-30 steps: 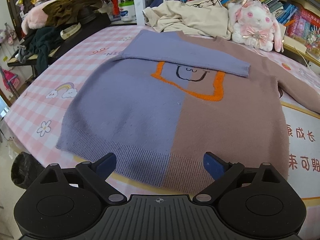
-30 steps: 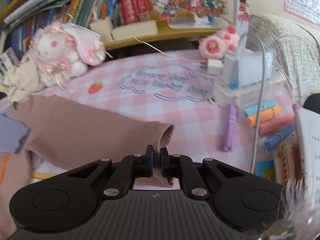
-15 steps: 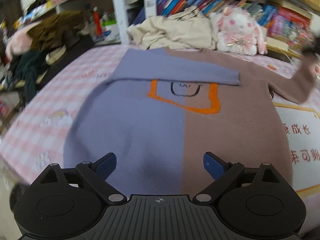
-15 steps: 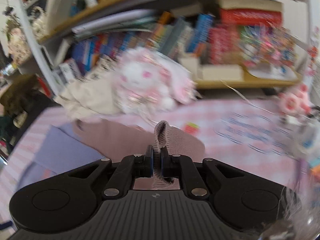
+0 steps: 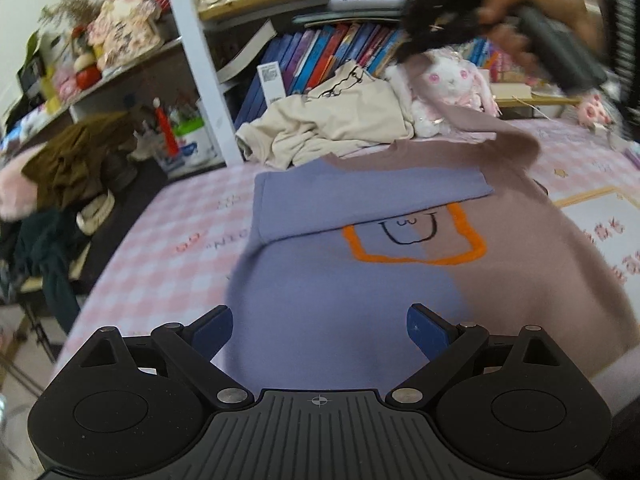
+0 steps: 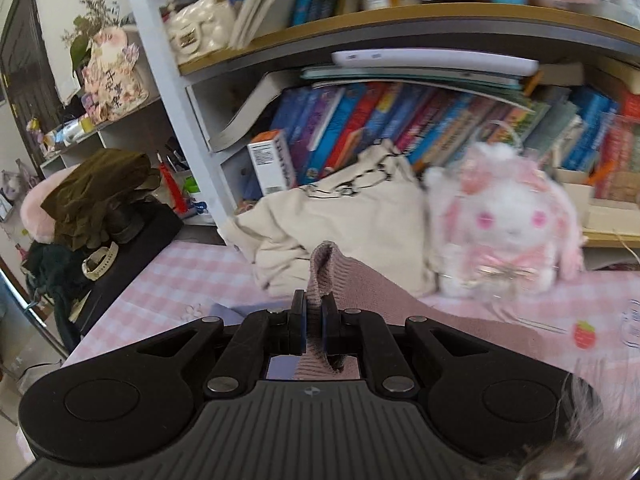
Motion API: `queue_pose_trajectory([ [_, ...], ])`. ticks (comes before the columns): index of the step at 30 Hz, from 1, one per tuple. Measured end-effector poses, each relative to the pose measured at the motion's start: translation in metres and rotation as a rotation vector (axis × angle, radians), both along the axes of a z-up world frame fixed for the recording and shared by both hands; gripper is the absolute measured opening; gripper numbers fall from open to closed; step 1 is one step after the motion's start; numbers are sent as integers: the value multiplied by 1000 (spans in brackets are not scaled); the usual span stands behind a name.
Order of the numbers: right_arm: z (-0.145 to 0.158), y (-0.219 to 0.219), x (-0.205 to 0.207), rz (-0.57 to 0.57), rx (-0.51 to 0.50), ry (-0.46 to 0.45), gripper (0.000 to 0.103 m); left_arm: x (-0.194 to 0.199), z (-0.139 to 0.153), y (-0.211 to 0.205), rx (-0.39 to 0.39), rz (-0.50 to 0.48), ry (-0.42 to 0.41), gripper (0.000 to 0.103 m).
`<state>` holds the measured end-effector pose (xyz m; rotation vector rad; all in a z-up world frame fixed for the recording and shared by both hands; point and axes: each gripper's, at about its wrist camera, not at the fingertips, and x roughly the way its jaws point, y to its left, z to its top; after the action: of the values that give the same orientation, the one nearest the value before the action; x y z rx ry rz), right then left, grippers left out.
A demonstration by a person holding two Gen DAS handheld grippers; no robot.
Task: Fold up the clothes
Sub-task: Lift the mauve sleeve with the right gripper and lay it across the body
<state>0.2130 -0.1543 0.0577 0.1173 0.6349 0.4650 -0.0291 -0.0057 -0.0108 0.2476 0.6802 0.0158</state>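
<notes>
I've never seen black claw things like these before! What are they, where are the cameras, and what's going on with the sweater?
Each claw is a hand-held gripper a person carries, with a camera looking out along its fingers. One picture comes from the left hand-held gripper: it is open, above a purple and brown sweater spread on a pink checked table. The other comes from the right hand-held gripper, shut on the sweater's brown sleeve cuff and lifting it. The purple sleeve already lies folded across the chest. Behind sit a plush bunny and bookshelves.
</notes>
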Motion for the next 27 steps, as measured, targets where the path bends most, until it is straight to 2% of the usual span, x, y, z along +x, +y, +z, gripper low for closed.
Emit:
queue_pose_trajectory([
  [4, -10, 37, 10, -11, -11, 24, 7, -1, -2, 17, 32, -31, 7, 96],
  [9, -21, 69, 17, -3, -24, 62, 7, 1, -5, 41, 5, -19, 19, 96],
  [15, -38, 88, 24, -7, -43, 122, 7, 2, -9, 54, -14, -21, 31, 96],
  [22, -58, 103, 24, 48, -33, 188, 10, 3, -11, 59, -25, -27, 43, 96],
  [25, -61, 99, 20, 120, 36, 209, 32, 4, -9, 57, -19, -43, 40, 96],
  [26, -58, 95, 14, 141, 48, 189, 44, 5, -9, 56, -17, -46, 37, 96],
  [27, -56, 91, 8, 149, 42, 165, 46, 5, -9, 56, -14, -48, 35, 96],
])
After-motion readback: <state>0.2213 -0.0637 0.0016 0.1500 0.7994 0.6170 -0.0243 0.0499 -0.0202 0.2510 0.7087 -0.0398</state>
